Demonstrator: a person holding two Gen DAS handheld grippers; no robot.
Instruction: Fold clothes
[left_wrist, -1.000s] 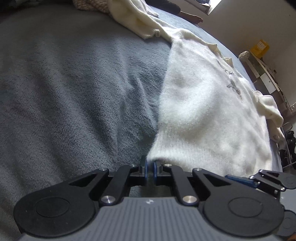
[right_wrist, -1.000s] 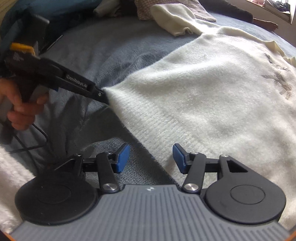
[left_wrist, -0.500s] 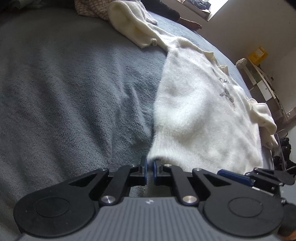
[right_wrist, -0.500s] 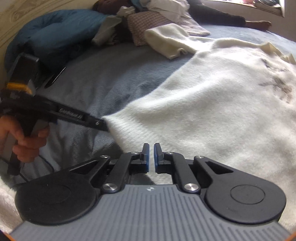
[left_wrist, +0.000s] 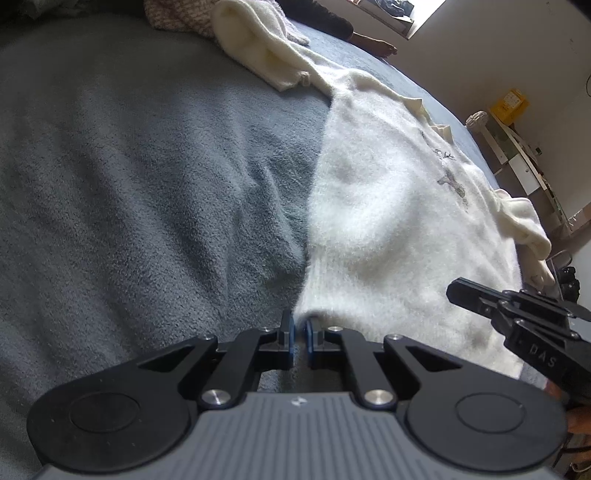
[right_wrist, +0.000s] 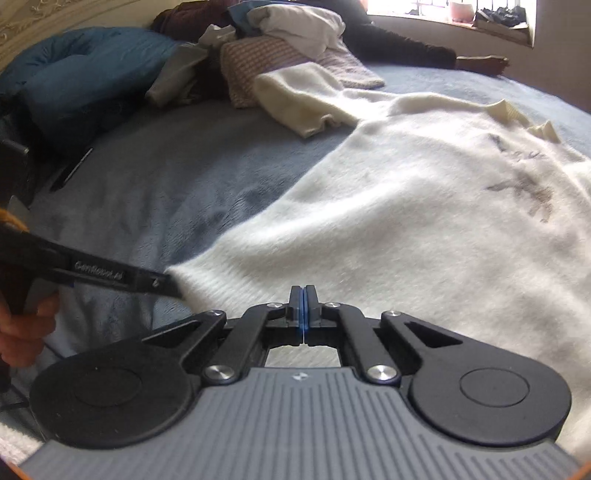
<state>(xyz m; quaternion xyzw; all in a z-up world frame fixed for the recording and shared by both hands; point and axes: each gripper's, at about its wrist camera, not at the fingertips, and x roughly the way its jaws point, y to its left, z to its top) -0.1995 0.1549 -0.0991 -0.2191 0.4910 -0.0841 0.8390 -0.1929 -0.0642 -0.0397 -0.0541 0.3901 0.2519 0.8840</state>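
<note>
1. The white sweater (right_wrist: 406, 229) is being laid flat on the grey bed (left_wrist: 129, 184).
2. Its hem corner is being pinched by the left gripper (left_wrist: 299, 328).
3. The right gripper (right_wrist: 303, 306) is being held clenched at the hem; fabric between its jaws cannot be told.

Legible markings on the two grippers.
Right wrist view, lower left of the frame: "GenRobot.AI" in pale letters along the side of the left gripper (right_wrist: 173, 288). Left wrist view, lower right: "DAS" on the side of the right gripper (left_wrist: 452, 291).
</note>
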